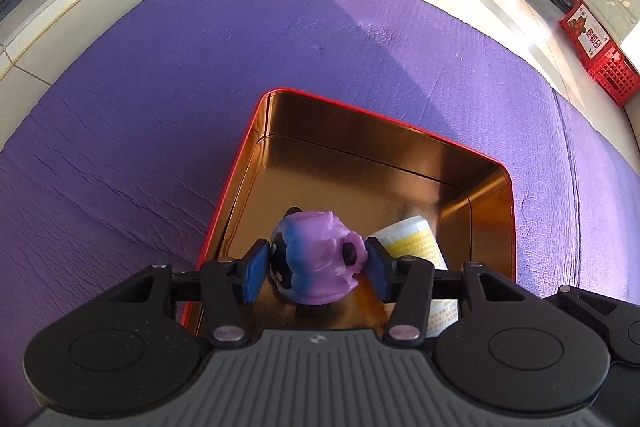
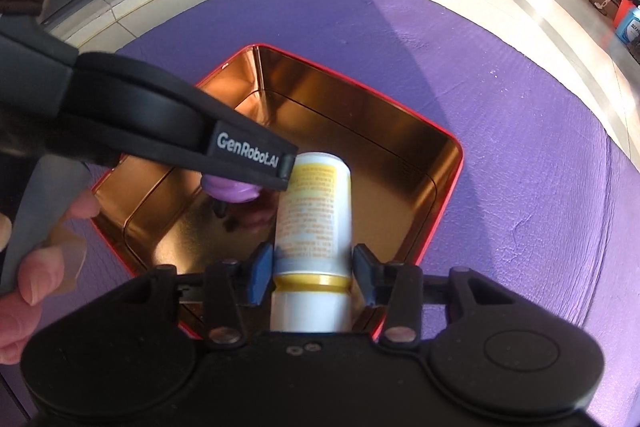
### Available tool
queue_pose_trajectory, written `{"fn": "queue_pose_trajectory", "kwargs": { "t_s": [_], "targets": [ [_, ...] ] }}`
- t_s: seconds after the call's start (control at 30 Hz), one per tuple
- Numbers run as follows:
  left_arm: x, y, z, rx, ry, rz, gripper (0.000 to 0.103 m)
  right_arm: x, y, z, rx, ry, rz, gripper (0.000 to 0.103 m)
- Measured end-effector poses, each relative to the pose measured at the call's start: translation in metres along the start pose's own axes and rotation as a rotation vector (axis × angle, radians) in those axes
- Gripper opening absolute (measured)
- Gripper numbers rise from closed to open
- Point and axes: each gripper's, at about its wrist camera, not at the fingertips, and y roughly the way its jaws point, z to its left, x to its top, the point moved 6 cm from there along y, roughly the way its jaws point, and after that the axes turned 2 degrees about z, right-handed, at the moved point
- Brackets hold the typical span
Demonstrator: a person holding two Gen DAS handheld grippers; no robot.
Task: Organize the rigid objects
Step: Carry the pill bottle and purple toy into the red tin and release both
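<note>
Holding the purple toy point(image 1: 316, 259) tight in our left gripper point(image 1: 316, 267) and the white bottle point(image 2: 314, 223) tight in our right gripper point(image 2: 314, 273), we keep both low inside the gold tin point(image 1: 420, 151) on the purple mat point(image 1: 160, 87) so they can land together.

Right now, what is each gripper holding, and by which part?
Left gripper clamps the purple toy across its sides. Right gripper grips the white bottle near its yellow band. Both are over the tin.
</note>
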Motion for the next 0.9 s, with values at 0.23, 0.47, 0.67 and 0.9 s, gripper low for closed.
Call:
{"fn": "queue_pose_trajectory", "kwargs": {
  "t_s": [0.23, 0.47, 0.67, 0.9],
  "targets": [
    [0.001, -0.014, -0.004, 0.01, 0.026, -0.022, 0.064, 0.003, -0.017, -0.007, 0.037, 0.042, -0.037, 0.048],
    [0.0, -0.046, -0.012, 0.03, 0.074, -0.082, 0.067, -0.003, -0.046, -0.017, 0.064, 0.086, -0.081, 0.058],
    [-0.009, -0.076, -0.018, 0.008, 0.079, -0.11, 0.074, -0.011, -0.073, -0.024, 0.075, 0.113, -0.111, 0.067],
    [-0.029, -0.112, -0.033, 0.002, 0.124, -0.142, 0.079, -0.022, -0.109, -0.027, 0.107, 0.137, -0.148, 0.082]
  ]
}}
